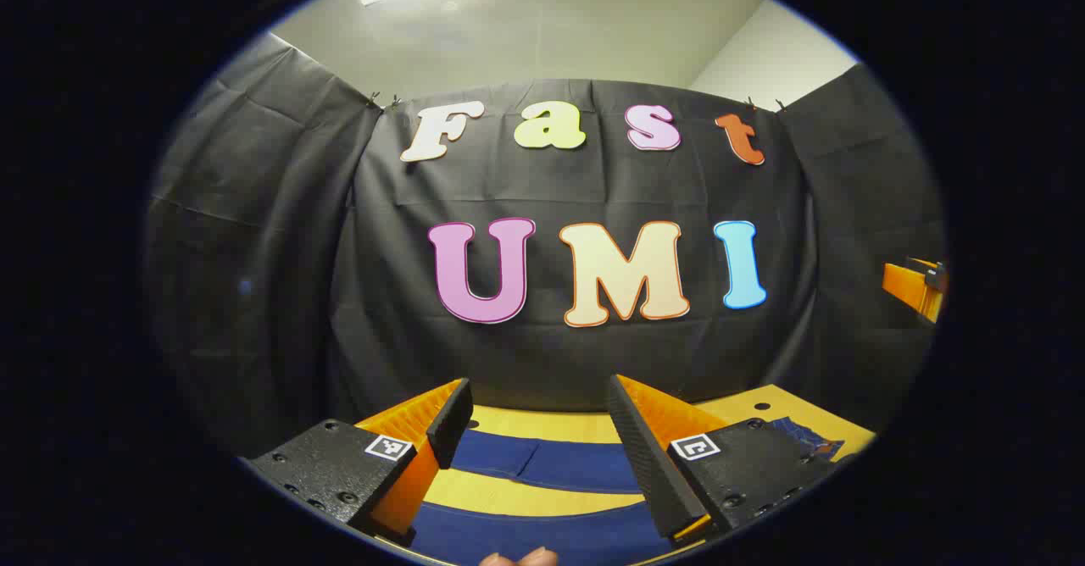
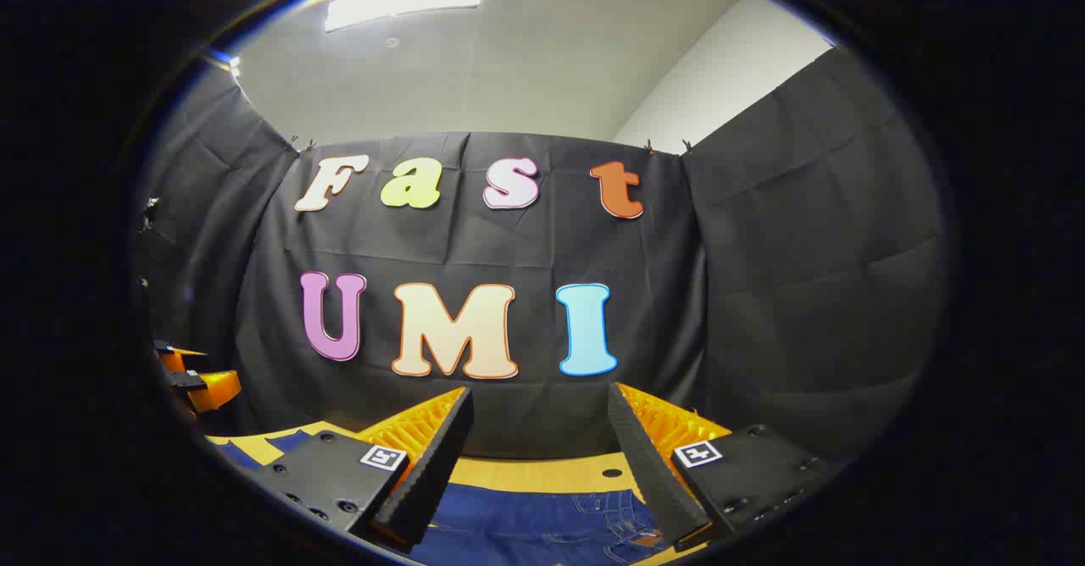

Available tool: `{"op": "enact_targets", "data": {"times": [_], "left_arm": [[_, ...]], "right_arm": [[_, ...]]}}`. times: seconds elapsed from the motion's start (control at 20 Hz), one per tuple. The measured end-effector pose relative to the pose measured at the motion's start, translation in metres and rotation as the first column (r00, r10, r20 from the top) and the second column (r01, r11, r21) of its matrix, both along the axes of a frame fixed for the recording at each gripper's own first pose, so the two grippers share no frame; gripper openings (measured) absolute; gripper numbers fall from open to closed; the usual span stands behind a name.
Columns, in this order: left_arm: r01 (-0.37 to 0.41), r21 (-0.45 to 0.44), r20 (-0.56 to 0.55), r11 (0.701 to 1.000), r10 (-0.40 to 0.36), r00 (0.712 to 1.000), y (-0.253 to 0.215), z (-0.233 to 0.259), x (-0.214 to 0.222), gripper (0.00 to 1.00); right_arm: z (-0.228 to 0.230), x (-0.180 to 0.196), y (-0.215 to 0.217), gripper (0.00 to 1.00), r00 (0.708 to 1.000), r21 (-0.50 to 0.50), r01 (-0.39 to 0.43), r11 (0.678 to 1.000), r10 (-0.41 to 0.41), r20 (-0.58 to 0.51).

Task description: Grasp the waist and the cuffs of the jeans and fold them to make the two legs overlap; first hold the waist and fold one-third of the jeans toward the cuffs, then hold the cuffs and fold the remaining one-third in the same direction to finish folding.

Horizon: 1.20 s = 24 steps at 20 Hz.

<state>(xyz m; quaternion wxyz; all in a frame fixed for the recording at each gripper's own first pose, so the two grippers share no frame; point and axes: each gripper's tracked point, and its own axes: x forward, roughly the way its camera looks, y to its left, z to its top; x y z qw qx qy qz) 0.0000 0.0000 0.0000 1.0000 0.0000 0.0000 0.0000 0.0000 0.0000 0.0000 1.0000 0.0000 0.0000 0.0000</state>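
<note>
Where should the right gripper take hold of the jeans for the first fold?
Probably at the waist: the jeans lie flat on the table, with pocket stitching just below the open right gripper. Come straight down from above onto the waistband edge, one finger sliding under it. The left gripper, also open, hovers over the two separate legs.

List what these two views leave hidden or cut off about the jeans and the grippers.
- Jeans, left gripper view: the legs run behind the open left gripper fingers, so the cuffs stay hidden.
- Jeans, right gripper view: the waist end is cut off by the bottom edge below the open right gripper.
- Table: mostly covered.
</note>
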Motion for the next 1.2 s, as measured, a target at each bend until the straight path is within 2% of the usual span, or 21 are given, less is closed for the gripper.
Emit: {"op": "enact_targets", "data": {"times": [0.15, 0.35, 0.6, 0.75, 0.95, 1.1, 1.2], "left_arm": [[0.010, 0.043, -0.037, 0.999, -0.009, 0.999, 0.004, -0.013, -0.004, 0.94], [-0.013, 0.150, -0.104, 0.989, 0.029, 0.994, 0.019, -0.036, -0.015, 0.93], [-0.007, 0.333, -0.235, 0.943, 0.090, 0.968, 0.044, -0.086, -0.040, 0.95], [0.042, 0.453, -0.348, 0.891, 0.134, 0.928, 0.066, -0.127, -0.059, 0.95], [0.188, 0.598, -0.482, 0.779, 0.162, 0.861, 0.095, -0.179, -0.076, 0.95], [0.290, 0.640, -0.564, 0.711, 0.179, 0.806, 0.119, -0.214, -0.090, 0.95], [0.332, 0.636, -0.618, 0.697, 0.201, 0.760, 0.138, -0.234, -0.101, 0.95]], "right_arm": [[-0.012, 0.005, 0.004, 1.00, 0.999, -0.002, -0.029, 1.000, 0.029, -0.023], [-0.031, 0.012, -0.001, 1.00, 0.996, 0.005, -0.075, 0.997, 0.075, -0.052], [-0.058, 0.018, -0.007, 0.98, 0.984, 0.005, -0.169, 0.986, 0.169, -0.060], [-0.070, 0.023, -0.008, 0.98, 0.976, 0.013, -0.202, 0.979, 0.202, -0.077], [-0.084, 0.034, -0.016, 0.99, 0.979, -0.005, -0.185, 0.983, 0.184, -0.086], [-0.098, 0.037, -0.013, 0.98, 0.978, 0.012, -0.171, 0.985, 0.172, -0.116], [-0.107, 0.042, -0.014, 0.98, 0.978, -0.009, -0.161, 0.987, 0.158, -0.139]]}}
